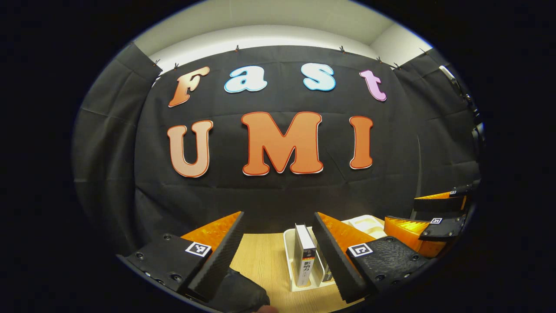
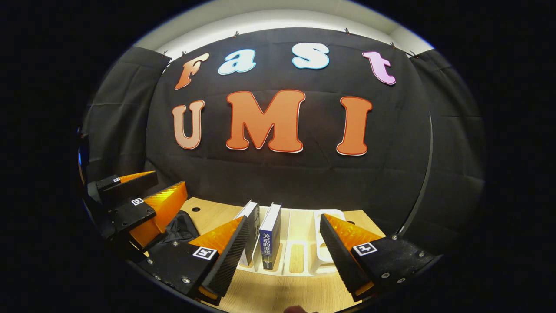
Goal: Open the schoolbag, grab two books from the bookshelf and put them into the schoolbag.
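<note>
Books: a white-spined book [image 2: 251, 232] and a blue-spined book [image 2: 270, 237] stand upright in the white bookshelf [image 2: 304, 252] on the wooden table [image 2: 269, 295]. Left gripper [image 1: 278, 256] and right gripper [image 2: 282, 252] both hover with fingers apart, empty. Black schoolbag [image 2: 180, 228] lies left of the bookshelf.

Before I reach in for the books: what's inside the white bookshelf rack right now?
Two upright books: a white-spined one and a blue-spined one, side by side in the rack's left slots. The slots to their right hold nothing. The books' bottom edges are hidden by the rack's front lip.
</note>
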{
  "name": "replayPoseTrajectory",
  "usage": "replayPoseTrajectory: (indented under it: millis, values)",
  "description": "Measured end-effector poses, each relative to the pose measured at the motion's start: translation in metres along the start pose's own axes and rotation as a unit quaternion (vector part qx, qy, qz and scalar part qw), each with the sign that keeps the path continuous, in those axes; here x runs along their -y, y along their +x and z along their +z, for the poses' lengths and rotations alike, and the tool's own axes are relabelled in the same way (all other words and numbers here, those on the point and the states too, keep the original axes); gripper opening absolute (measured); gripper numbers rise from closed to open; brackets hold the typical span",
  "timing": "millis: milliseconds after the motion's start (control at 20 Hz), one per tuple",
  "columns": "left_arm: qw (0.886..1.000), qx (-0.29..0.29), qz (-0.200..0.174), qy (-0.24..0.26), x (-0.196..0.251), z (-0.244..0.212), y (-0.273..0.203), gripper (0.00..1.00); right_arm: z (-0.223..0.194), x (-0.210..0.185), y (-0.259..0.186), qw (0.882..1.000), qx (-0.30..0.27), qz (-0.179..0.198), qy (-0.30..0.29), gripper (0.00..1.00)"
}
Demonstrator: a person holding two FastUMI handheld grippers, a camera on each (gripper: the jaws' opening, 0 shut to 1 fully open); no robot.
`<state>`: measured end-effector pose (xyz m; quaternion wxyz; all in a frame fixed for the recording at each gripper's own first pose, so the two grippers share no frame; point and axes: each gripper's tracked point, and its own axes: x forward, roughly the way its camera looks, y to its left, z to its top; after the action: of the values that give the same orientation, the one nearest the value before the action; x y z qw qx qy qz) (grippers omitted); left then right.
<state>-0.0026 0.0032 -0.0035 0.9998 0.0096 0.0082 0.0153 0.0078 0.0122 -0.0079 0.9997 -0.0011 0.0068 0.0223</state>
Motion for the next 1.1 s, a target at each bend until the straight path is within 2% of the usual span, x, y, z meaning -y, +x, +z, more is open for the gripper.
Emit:
replayPoseTrajectory:
  millis: [350,650,850,1100]
  values:
    - [1.000,0.004,0.008,0.011,-0.002,0.003,0.000,0.99,-0.003,0.005,0.000,1.000,-0.003,-0.002,0.002,0.98]
    - [0.998,-0.011,0.015,0.063,-0.009,-0.015,0.001,0.99,-0.011,0.019,0.000,1.000,-0.011,-0.014,0.001,0.98]
    - [0.990,-0.047,0.016,0.129,-0.016,-0.066,-0.023,1.00,-0.020,0.035,-0.001,0.999,-0.019,-0.027,0.000,0.98]
    - [0.973,-0.109,0.025,0.201,-0.030,-0.133,-0.042,0.99,-0.036,0.053,0.000,0.999,-0.029,-0.034,-0.010,0.98]
